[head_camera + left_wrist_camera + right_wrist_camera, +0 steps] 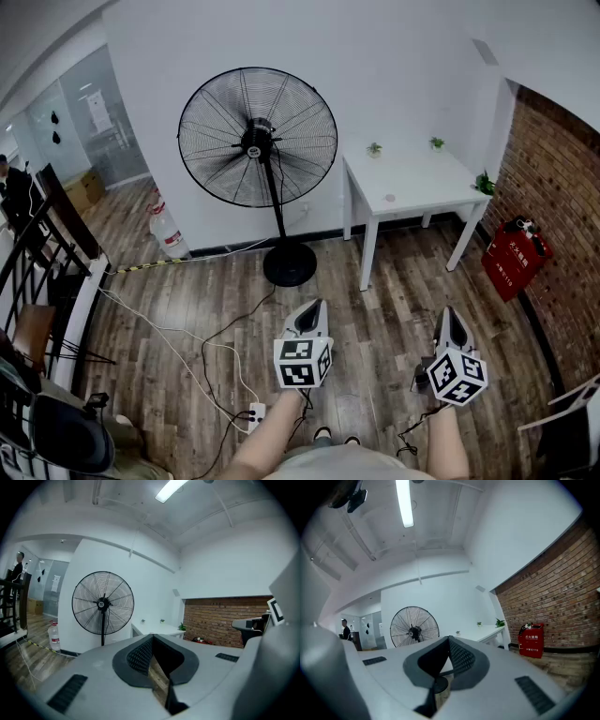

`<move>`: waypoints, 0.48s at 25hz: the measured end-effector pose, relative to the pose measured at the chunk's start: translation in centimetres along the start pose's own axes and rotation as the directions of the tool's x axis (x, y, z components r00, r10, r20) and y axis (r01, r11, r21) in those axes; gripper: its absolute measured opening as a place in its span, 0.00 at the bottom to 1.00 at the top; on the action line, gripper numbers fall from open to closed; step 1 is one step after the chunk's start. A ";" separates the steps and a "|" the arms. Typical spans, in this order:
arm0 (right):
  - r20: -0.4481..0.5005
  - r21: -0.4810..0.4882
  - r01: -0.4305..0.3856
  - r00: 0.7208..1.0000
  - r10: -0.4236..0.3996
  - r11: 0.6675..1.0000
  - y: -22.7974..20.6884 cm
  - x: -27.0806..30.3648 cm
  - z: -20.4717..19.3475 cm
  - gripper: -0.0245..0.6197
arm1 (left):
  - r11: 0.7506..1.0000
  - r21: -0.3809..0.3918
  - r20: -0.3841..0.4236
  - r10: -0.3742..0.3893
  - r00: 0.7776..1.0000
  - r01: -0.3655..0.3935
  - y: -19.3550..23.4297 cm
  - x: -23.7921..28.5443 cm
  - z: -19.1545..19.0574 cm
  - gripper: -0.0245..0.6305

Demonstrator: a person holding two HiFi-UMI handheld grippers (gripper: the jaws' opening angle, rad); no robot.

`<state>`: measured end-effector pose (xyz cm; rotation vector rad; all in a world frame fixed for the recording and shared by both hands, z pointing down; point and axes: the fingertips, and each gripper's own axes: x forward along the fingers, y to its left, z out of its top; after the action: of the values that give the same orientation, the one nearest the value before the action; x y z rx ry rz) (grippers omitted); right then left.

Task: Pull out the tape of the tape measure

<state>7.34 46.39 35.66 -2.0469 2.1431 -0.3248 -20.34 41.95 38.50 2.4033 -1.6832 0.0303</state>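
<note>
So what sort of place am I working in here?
Probably an indoor office or studio room: a wood-plank floor, a large black pedestal fan, a white table against the white wall, and a red fire-equipment box by a brick wall.

Holding the left gripper (312, 309) and the right gripper (450, 317) side by side, both pointing toward 12 o'clock, roughly level. Pressing both pairs of jaws together, gripping nothing. Reaching in with bare forearms (267, 441) from 6 o'clock.

Head camera looks down, gripper views level; all share the fan (258, 141).
</note>
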 end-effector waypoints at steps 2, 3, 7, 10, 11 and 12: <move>-0.004 -0.002 -0.002 1.000 0.002 1.000 -0.4 0.5 0.3 0.04 | 1.000 -0.002 -0.003 0.001 1.000 -0.001 -0.3 0.6 0.1 0.04; -0.006 -0.004 -0.004 1.000 0.004 1.000 -0.6 0.8 0.3 0.04 | 1.000 -0.003 -0.003 0.001 1.000 -0.001 -0.4 0.9 0.1 0.04; -0.009 -0.014 -0.007 1.000 0.007 1.000 -0.8 1.3 0.2 0.04 | 1.000 -0.001 0.004 0.002 1.000 -0.002 -0.7 1.6 0.2 0.04; -0.022 -0.009 -0.007 1.000 0.007 1.000 -0.9 1.0 -0.5 0.04 | 1.000 0.001 0.002 0.001 1.000 -0.001 -1.0 1.6 -0.1 0.04; -0.028 -0.010 -0.011 1.000 0.011 1.000 -0.9 1.1 -0.7 0.04 | 1.000 0.002 0.002 0.001 1.000 -0.001 -1.0 1.6 -0.1 0.04; -0.035 -0.006 -0.021 0.999 0.021 1.000 -0.9 1.2 -0.9 0.04 | 1.000 0.004 0.004 0.001 1.000 -0.001 -1.1 1.7 -0.1 0.04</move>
<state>7.91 45.23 36.77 -2.0357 2.1869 -0.3539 -18.71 40.77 38.67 2.4070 -1.6877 0.0298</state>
